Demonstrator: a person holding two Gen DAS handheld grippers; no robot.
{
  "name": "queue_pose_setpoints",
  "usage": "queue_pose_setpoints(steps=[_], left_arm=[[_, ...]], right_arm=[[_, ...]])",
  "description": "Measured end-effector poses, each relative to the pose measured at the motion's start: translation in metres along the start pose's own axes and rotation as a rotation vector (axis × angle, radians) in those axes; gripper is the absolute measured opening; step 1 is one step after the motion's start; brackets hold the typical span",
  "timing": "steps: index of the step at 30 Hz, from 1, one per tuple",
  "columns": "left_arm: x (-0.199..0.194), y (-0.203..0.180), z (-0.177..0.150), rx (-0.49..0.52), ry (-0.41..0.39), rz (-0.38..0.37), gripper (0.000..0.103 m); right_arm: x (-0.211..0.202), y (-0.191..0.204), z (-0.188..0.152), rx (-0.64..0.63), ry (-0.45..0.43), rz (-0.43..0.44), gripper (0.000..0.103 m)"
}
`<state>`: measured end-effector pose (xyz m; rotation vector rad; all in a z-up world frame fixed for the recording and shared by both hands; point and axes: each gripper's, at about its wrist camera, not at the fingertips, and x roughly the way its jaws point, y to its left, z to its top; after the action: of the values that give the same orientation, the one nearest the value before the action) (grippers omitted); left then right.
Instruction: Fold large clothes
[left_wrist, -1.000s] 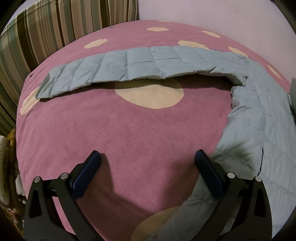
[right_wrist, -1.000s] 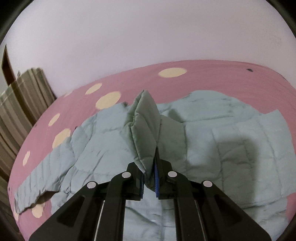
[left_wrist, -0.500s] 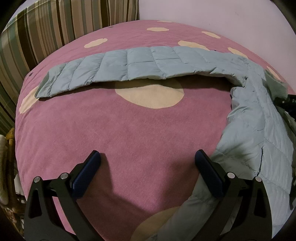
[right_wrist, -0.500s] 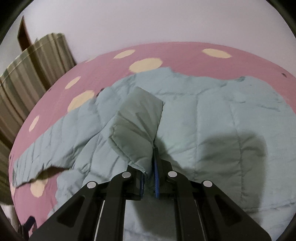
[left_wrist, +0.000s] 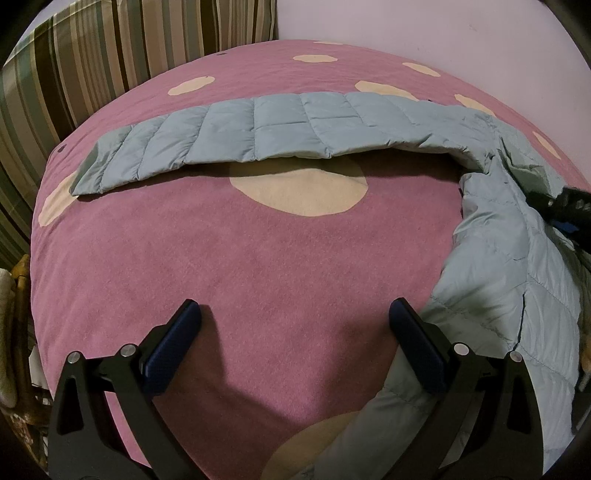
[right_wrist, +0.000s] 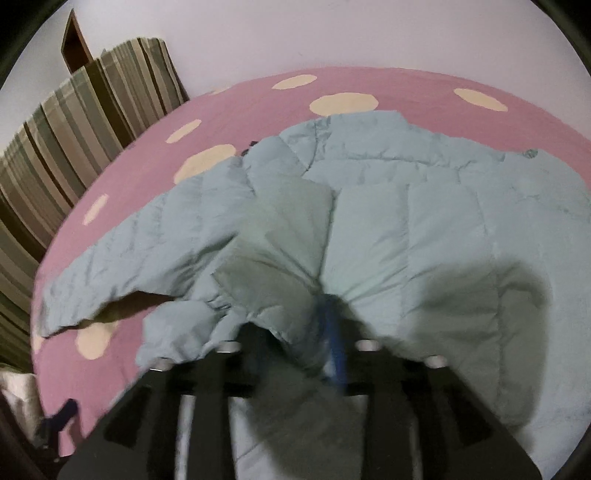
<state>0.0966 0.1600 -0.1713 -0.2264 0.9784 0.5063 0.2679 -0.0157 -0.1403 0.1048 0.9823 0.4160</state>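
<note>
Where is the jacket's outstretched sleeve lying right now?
In the left wrist view, the sleeve stretches flat across the far part of the pink bedspread, just beyond a large cream spot, its cuff pointing left toward the striped curtain.

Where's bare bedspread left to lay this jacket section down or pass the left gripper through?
Free: the pink bedspread between the outstretched sleeve and the open left gripper, bounded at right by the jacket body. Also a spotted strip beyond the sleeve toward the wall. Crowded: the right side, where the right gripper pinches jacket fabric.
</note>
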Motion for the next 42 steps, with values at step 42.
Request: queue_pose_setpoints(steps=[42], left_arm=[[-0.001,0.001,-0.001,0.003,-0.002,0.003,0.101]], right_arm=[[-0.073,-0.296,0.020,0.412,-0.082,-0.336,0.035]])
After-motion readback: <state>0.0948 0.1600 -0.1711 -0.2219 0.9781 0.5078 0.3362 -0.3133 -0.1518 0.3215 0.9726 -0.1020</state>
